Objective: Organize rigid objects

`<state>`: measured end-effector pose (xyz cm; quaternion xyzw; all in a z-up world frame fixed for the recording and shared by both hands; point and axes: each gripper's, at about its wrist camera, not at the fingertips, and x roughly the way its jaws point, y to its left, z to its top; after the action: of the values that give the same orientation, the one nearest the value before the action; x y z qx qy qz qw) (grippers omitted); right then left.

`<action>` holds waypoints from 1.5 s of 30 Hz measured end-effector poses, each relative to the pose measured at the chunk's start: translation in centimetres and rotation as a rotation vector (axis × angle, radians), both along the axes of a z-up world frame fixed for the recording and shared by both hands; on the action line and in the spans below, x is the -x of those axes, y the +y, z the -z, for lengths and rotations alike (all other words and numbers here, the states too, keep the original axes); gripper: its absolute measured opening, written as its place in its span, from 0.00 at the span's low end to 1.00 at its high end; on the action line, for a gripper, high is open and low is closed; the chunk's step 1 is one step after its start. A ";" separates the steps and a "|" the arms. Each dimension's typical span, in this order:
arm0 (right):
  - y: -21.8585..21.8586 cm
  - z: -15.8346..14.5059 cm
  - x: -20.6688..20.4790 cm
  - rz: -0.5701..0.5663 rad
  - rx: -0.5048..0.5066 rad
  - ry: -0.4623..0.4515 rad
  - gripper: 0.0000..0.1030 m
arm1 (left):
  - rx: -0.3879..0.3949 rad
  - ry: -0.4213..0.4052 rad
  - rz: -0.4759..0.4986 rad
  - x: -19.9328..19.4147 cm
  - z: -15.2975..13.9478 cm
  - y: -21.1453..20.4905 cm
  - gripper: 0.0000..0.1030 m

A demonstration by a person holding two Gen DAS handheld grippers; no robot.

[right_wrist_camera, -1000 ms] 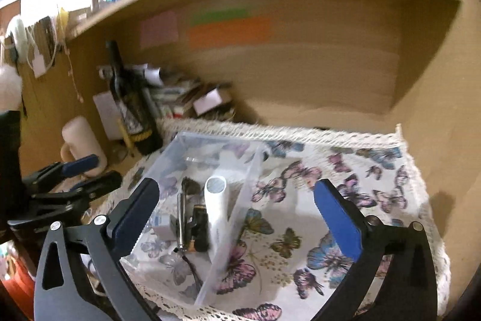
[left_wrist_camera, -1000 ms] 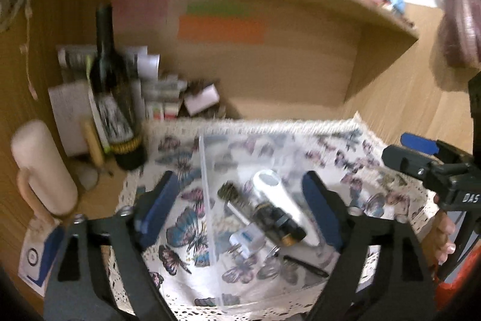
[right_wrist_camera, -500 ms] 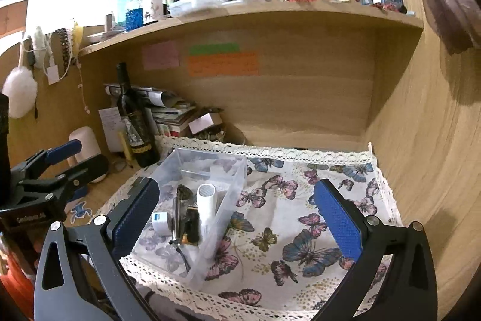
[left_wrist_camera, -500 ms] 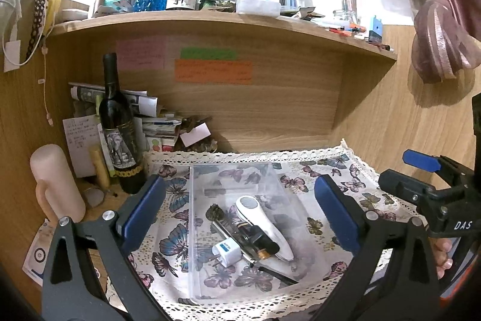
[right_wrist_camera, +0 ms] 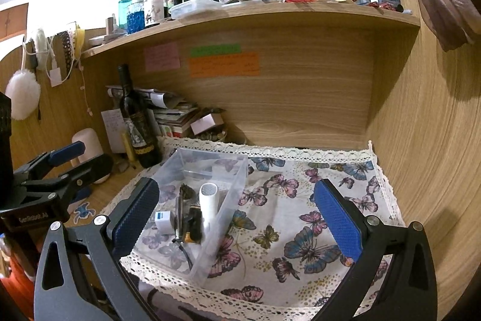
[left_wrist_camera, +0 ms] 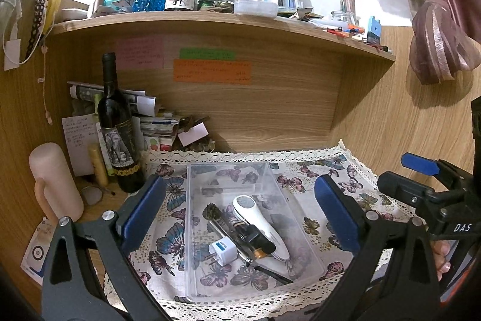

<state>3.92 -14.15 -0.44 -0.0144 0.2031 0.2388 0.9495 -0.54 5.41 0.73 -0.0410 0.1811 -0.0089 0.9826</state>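
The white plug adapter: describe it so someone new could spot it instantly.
Find the clear plastic bin on the butterfly cloth. Near its front left lies the plug adapter, beside a long white handheld device. It is the only small white cube, with a blue label and metal prongs.

Wine bottle [left_wrist_camera: 117, 128] upright beside butterfly cloth [right_wrist_camera: 303, 218].

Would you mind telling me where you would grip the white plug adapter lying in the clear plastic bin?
Probably across the two flat side faces of the white cube-shaped plug adapter, coming straight down from above into the clear plastic bin. Its prongs stick out sideways toward the bin's left wall, and a metal pen lies close along its right side, so room is tight.
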 end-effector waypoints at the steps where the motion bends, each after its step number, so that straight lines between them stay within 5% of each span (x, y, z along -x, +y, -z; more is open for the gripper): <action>1: 0.0 0.0 0.0 0.001 -0.004 0.002 1.00 | -0.003 0.000 0.002 0.0 0.0 -0.1 0.98; 45: -0.1 0.2 0.0 0.012 -0.030 0.024 1.00 | -0.006 0.007 0.033 -0.5 0.4 -0.6 0.98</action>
<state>3.95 -14.22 -0.59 0.0039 0.2109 0.2362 0.9485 -0.01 4.81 0.30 -0.0349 0.1851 -0.0245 0.9818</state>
